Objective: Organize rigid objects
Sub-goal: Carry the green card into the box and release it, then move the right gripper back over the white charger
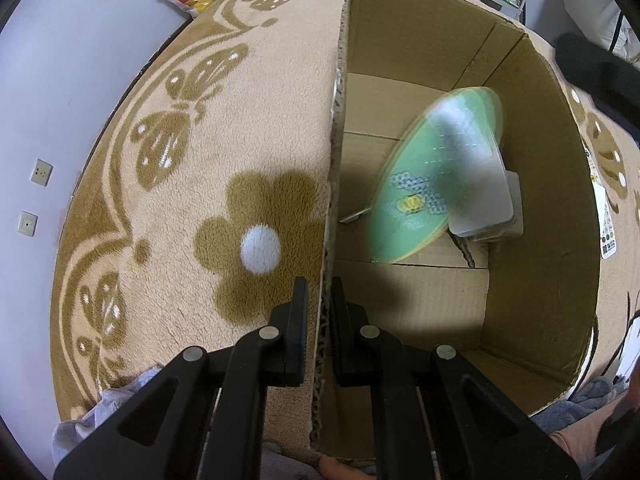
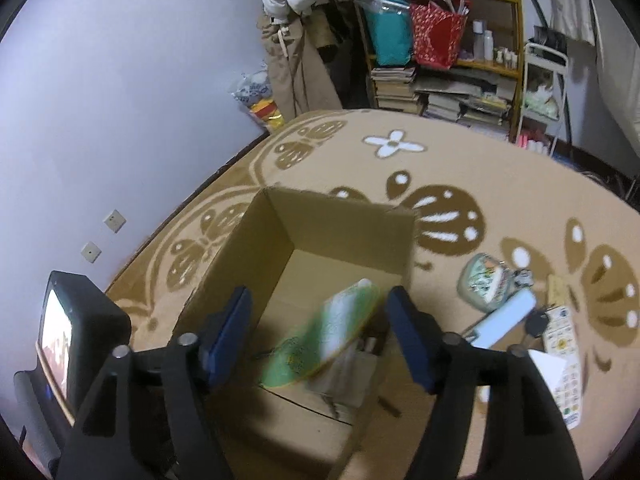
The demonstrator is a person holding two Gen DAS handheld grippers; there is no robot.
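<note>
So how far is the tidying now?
Partly done. A green plate and a white container are already in the box. The left gripper grips the box wall; the right gripper is open above it. A remote and a jar wait on the carpet.

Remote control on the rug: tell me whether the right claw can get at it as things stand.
Probably yes. The right claw is open and empty above the cardboard box, and the remote control lies uncovered on the rug just right of it. Only keys crowd its left edge.
</note>
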